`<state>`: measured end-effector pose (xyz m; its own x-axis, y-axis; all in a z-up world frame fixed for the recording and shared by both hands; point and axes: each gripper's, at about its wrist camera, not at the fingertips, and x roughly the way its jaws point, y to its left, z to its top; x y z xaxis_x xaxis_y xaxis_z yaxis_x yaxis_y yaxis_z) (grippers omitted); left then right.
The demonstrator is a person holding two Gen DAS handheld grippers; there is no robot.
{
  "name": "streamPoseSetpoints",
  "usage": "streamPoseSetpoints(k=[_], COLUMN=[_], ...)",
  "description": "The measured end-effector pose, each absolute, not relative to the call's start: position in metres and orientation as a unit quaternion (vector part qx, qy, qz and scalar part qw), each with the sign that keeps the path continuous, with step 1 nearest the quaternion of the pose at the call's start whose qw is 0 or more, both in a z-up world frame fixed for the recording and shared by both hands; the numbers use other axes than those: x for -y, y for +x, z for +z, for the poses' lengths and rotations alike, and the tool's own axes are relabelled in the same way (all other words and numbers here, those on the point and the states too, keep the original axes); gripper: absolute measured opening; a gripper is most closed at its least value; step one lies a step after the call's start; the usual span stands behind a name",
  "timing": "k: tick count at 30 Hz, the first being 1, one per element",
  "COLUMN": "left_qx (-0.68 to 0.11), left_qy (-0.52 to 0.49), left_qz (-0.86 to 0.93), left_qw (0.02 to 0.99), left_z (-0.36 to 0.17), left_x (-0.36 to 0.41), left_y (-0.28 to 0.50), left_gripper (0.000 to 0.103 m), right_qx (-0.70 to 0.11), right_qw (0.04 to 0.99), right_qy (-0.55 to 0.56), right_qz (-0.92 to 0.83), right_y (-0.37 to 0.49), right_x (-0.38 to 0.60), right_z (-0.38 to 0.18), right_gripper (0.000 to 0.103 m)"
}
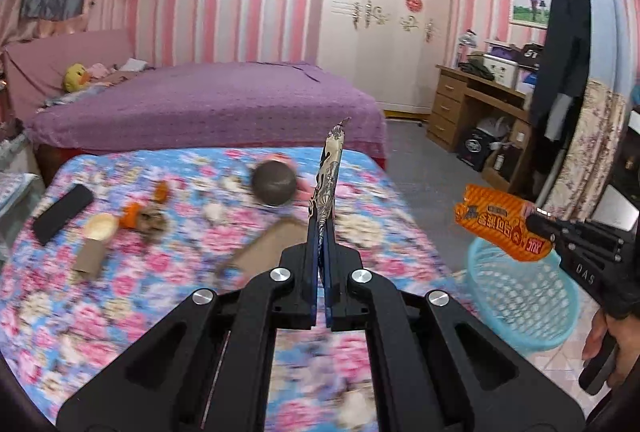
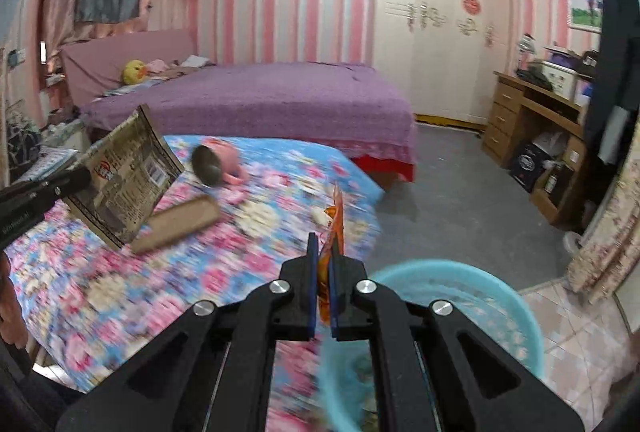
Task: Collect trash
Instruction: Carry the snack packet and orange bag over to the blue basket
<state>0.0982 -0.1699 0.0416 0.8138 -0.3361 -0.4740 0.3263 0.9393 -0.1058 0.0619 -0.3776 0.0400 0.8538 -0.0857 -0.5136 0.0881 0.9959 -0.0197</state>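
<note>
My left gripper (image 1: 322, 232) is shut on a beige printed snack packet (image 1: 330, 168), seen edge-on, held above the floral table (image 1: 80, 292). In the right wrist view the same packet (image 2: 124, 172) shows flat at the left, held by the left gripper (image 2: 86, 178). My right gripper (image 2: 325, 252) is shut on an orange wrapper (image 2: 335, 220) just above and left of the light blue basket (image 2: 480, 292). In the left wrist view the orange wrapper (image 1: 500, 222) hangs over the basket (image 1: 528, 296) from the right gripper (image 1: 534, 222).
On the table lie a pink metal-lined cup (image 1: 276, 184), a flat cardboard piece (image 1: 268, 248), a cardboard tube (image 1: 96, 244), orange scraps (image 1: 132, 216) and a black box (image 1: 62, 212). A purple bed (image 1: 208, 104) stands behind, a wooden desk (image 1: 472, 108) to the right.
</note>
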Motion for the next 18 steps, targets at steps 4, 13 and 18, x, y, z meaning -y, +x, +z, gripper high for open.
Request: streamPoseSetpoints(k=[4,13,18], left_qx=[-0.26,-0.27,-0.278], left_qy=[0.004,0.026,0.034], left_qz=[-0.201,-0.259,-0.286], left_qw=[0.944,0.927,0.916], left_z=[0.032,0.01,0.001], left_x=[0.218,0.304,0.335], left_y=[0.099,0.086,0.082], left_gripper=[0.0,0.0,0.0], right_qx=[-0.272,-0.286,-0.288], right_qw=[0.959,0.948,0.946], right_qy=[0.014,0.04,0.037], right_qz=[-0.081,-0.131,-0.146], right_y=[0.039,0.01,0.006], right_x=[0.421,0.492,0.503], right_z=[0.032,0.003,-0.006], right_gripper=[0.004,0.004,0.004])
